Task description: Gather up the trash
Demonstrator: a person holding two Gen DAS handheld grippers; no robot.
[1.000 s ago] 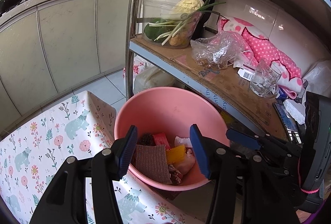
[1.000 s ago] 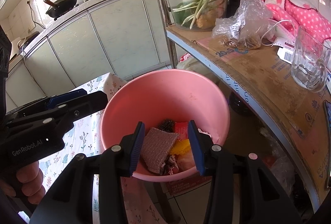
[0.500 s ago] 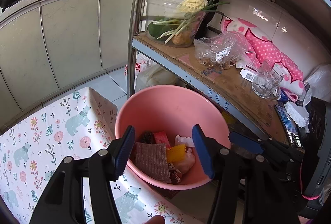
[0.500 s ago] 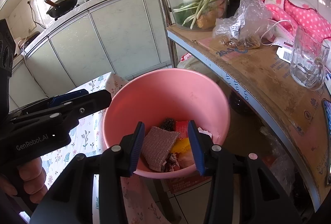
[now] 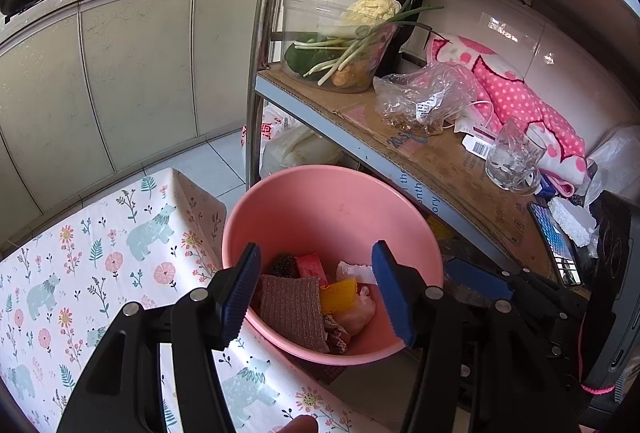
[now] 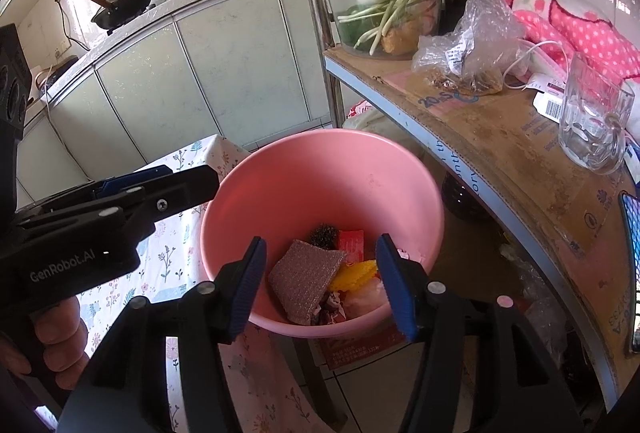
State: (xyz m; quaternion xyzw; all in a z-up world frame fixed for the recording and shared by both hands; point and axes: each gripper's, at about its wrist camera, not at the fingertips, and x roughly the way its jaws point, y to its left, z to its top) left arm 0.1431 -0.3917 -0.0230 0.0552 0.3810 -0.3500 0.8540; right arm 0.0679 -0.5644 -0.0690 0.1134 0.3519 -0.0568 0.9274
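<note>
A pink bucket (image 5: 336, 201) stands beside the table corner, also in the right wrist view (image 6: 320, 169). It holds trash: a brown scouring pad (image 5: 292, 307) (image 6: 302, 275), a dark steel wool ball (image 6: 323, 236), a red wrapper (image 5: 310, 265), a yellow piece (image 6: 354, 275) and pale scraps. My left gripper (image 5: 316, 291) is open and empty above the bucket's near rim. My right gripper (image 6: 320, 283) is open and empty above the bucket too. The left gripper's body shows in the right wrist view (image 6: 120, 201), and the right gripper's in the left wrist view (image 5: 500, 285).
A table with a floral cloth (image 5: 80, 265) lies left of the bucket. A metal rack shelf (image 5: 420, 153) on the right carries a bowl of vegetables (image 5: 344, 45), a plastic bag (image 5: 424, 101) and a glass mug (image 5: 514, 161). Cabinets (image 5: 120, 73) stand behind.
Both grippers have drawn back and risen slightly from the bucket. Both stay open and empty. The trash in the bucket has not moved.
</note>
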